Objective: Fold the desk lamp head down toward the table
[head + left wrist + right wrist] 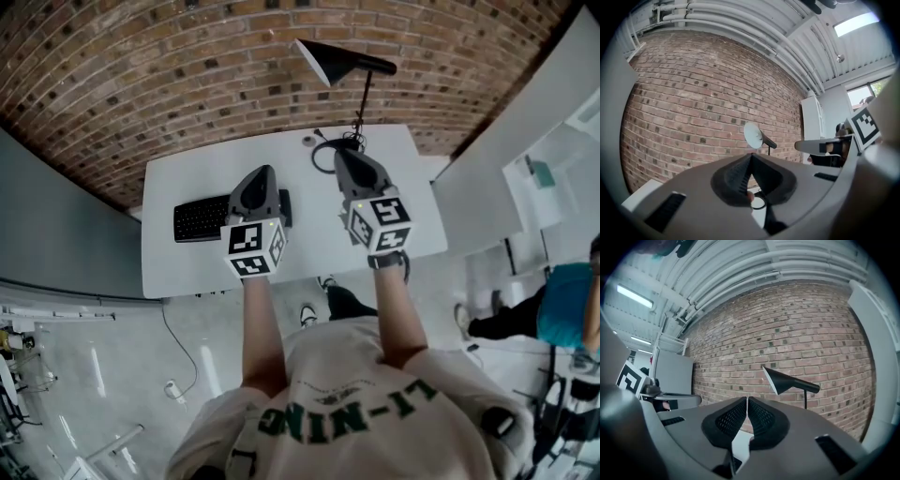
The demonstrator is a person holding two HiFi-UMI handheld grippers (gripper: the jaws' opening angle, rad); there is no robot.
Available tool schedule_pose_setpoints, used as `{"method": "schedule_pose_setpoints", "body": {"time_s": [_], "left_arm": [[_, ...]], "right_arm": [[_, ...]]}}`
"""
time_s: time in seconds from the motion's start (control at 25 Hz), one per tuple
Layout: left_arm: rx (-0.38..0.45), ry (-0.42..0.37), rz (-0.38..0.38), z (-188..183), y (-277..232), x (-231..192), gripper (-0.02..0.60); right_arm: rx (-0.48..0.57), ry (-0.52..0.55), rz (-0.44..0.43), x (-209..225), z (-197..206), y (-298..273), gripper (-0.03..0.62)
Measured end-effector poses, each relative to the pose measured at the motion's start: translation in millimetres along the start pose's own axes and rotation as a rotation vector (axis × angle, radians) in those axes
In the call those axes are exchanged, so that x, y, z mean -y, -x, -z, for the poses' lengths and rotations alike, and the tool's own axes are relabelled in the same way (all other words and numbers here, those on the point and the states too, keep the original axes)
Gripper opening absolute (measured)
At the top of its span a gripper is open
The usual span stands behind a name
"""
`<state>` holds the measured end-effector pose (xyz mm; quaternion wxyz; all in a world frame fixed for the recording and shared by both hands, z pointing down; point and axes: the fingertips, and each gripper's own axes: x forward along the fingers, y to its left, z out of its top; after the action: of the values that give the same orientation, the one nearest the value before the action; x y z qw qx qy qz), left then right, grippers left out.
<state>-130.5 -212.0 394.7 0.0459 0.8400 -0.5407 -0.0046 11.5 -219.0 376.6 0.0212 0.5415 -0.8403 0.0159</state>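
A black desk lamp stands at the back of the white table [187,267]. Its cone-shaped head [339,60] is raised high on a thin stem [361,101] and tilts to the left. Both grippers hover level over the table, short of the lamp and touching nothing. My left gripper [263,172] is shut and empty; in its own view the lamp head [753,135] shows just above the closed jaws [751,157]. My right gripper [339,155] is shut too, with nothing between its pads. In its view the lamp head [787,380] sits up and to the right of the jaws [747,399].
A black keyboard [202,217] lies on the table's left half. A looped black cable [326,155] lies by the lamp's foot. A brick wall [141,84] runs behind the table. Another person [562,314] is at the right, beside a white partition [525,159].
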Motion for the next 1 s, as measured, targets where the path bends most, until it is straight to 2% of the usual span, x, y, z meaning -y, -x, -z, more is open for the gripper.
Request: {"method": "schedule_pose_setpoints", "body": {"time_s": [0.44, 0.76, 1.0], "left_arm": [[0.009, -0.045, -0.003, -20.0, -68.5, -19.3, 0.0], [0.017, -0.073, -0.015, -34.0, -113.1, -28.9, 0.0], [0.008, -0.082, -0.03, -36.5, -133.6, -35.6, 0.0]], "right_arm": [[0.069, 0.038, -0.038, 31.7, -38.1, -72.8, 0.009], [0.132, 0.073, -0.059, 54.9, -70.4, -113.8, 0.038], [0.135, 0.163, -0.067, 65.8, -83.6, -143.4, 0.088]]}}
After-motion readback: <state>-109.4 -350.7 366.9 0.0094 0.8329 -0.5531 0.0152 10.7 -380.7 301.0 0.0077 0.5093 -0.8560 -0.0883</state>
